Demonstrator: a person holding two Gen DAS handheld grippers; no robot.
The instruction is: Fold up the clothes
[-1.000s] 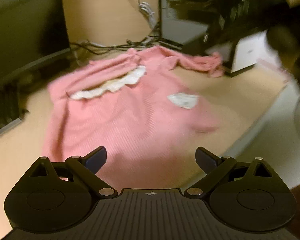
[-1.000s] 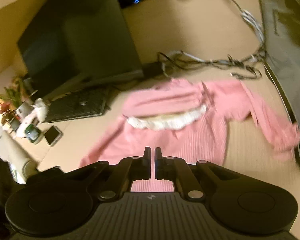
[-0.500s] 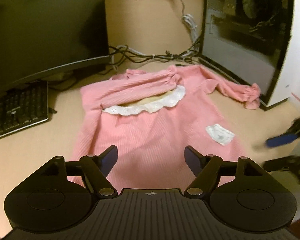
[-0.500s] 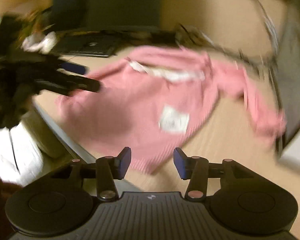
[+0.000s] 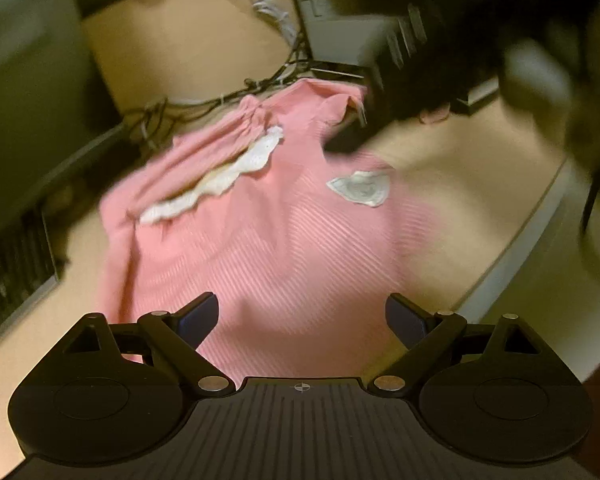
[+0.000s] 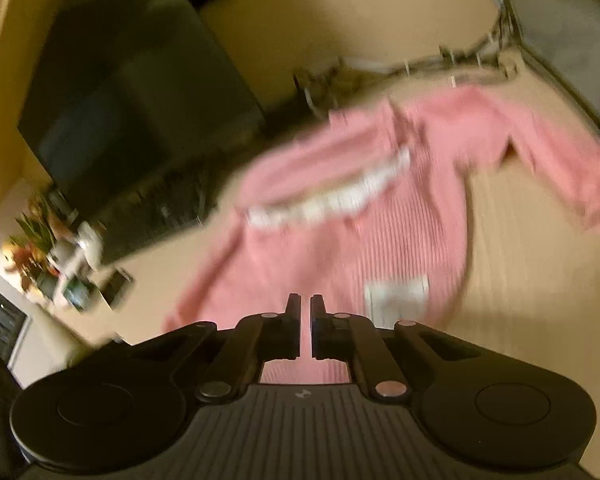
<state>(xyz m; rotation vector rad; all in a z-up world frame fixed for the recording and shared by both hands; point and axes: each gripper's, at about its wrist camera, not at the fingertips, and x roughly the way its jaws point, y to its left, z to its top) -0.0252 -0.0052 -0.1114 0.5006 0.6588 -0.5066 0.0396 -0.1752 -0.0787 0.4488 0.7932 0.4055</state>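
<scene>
A pink ribbed top (image 5: pixel 260 240) lies spread flat on the wooden desk (image 5: pixel 460 168), with a white lace collar (image 5: pixel 220 176) and a white label (image 5: pixel 360 188). My left gripper (image 5: pixel 302 316) hovers over its near hem. Its jaws are opening wide and nothing is between them. In the right wrist view the same top (image 6: pixel 360 240) shows blurred, one sleeve (image 6: pixel 560 160) stretched out to the right. My right gripper (image 6: pixel 305 308) is shut above the hem beside the label (image 6: pixel 396 296), with no cloth between its fingers. A dark blur (image 5: pixel 460 60) hides the top's far right part.
A dark monitor (image 6: pixel 120 100) and a keyboard (image 5: pixel 8 272) stand to the left of the top. Tangled cables (image 5: pixel 220 96) run behind it. A computer case (image 6: pixel 572 20) stands at the right. Plants (image 6: pixel 40 240) and a phone (image 6: pixel 116 284) sit far left. The desk edge (image 5: pixel 520 248) runs nearby.
The right gripper opened half a second ago and has shut again. Both views swung sideways and back and are now blurred. The top has stayed in place.
</scene>
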